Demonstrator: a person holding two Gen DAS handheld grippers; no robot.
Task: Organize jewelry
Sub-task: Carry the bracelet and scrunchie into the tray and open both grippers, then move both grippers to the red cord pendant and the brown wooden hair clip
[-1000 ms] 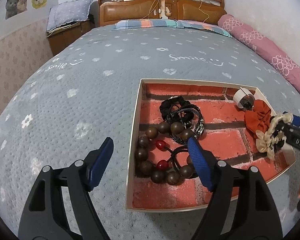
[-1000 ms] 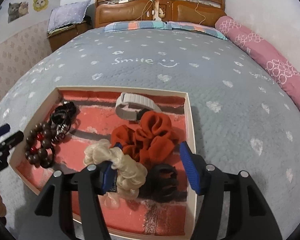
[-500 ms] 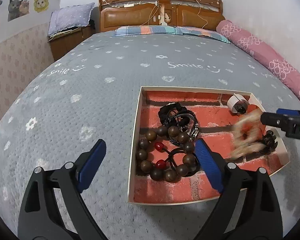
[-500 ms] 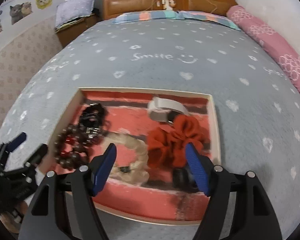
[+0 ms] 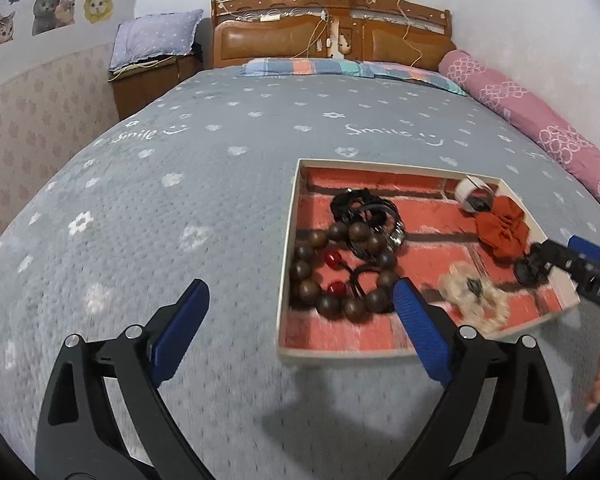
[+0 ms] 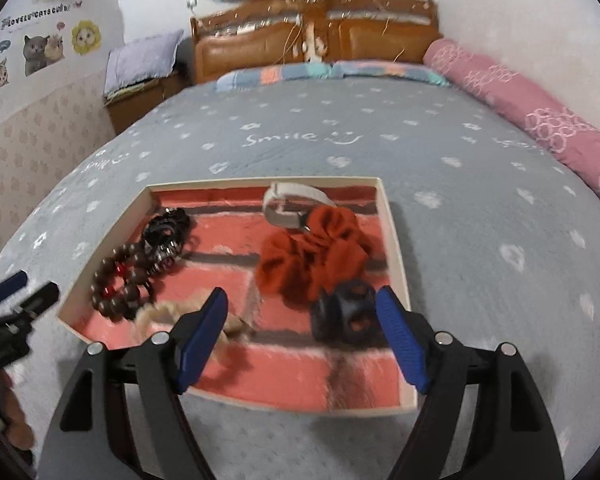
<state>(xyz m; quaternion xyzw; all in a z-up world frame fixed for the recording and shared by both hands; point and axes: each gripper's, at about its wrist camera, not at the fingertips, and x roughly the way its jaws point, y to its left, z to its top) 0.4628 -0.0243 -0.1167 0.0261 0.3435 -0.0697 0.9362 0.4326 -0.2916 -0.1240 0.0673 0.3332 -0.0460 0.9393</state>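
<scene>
My left gripper [image 5: 300, 320] hovers low in the frame over the grey bedspread [image 5: 180, 200], blue pads spread wide with nothing between them. My right gripper [image 6: 302, 334] is opening, its pads clear of everything, above the near edge of the shallow tray [image 6: 392, 240]. In the tray lie a wooden bead bracelet [image 5: 332, 276] at its left side, a cream scrunchie [image 5: 474, 300] toward the lower right, a red scrunchie [image 6: 316, 256] and a black claw clip [image 6: 346, 312] beside my right pad.
</scene>
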